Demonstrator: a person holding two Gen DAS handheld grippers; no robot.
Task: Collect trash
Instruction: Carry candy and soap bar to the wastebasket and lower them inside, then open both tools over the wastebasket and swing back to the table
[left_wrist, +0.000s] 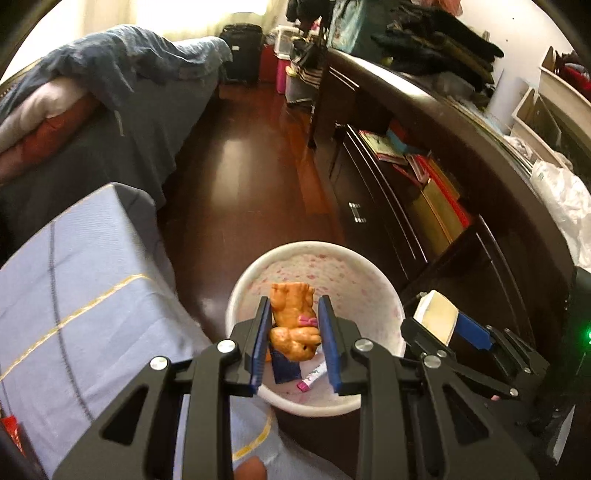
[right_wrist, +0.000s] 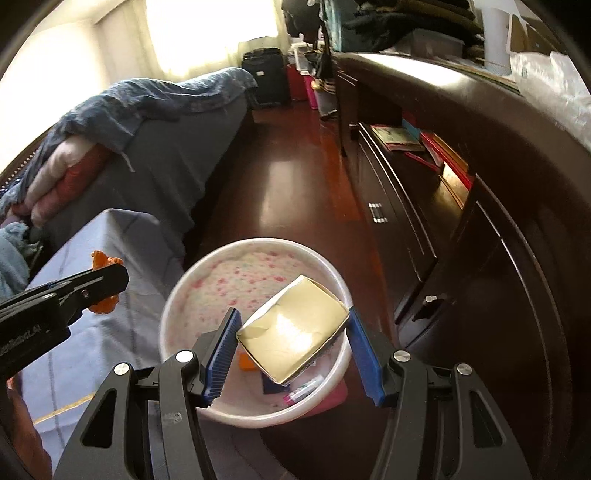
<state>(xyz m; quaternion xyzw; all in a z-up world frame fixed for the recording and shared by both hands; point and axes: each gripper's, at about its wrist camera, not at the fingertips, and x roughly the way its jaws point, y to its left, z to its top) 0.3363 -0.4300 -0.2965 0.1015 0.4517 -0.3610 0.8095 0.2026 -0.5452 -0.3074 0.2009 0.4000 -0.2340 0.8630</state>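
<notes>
A round white trash bin (left_wrist: 373, 280) with a pink-speckled liner stands on the dark wood floor, also in the right wrist view (right_wrist: 184, 288). My left gripper (left_wrist: 293, 332) is shut on an orange bear-shaped toy (left_wrist: 293, 317) held over the bin. My right gripper (right_wrist: 291, 343) is shut on a cream cardboard carton (right_wrist: 295, 332), also over the bin; it shows at the right of the left wrist view (left_wrist: 436, 317). In the bin lie a dark blue wrapper (left_wrist: 286, 369), a pink-capped tube (left_wrist: 314, 376) and an orange piece (right_wrist: 246, 363).
A light blue checked cloth-covered surface (left_wrist: 74, 277) sits left of the bin. A bed with blue bedding (left_wrist: 122, 92) is behind it. A dark wood cabinet (left_wrist: 461, 206) with books runs along the right. A black suitcase (left_wrist: 242, 51) stands far back.
</notes>
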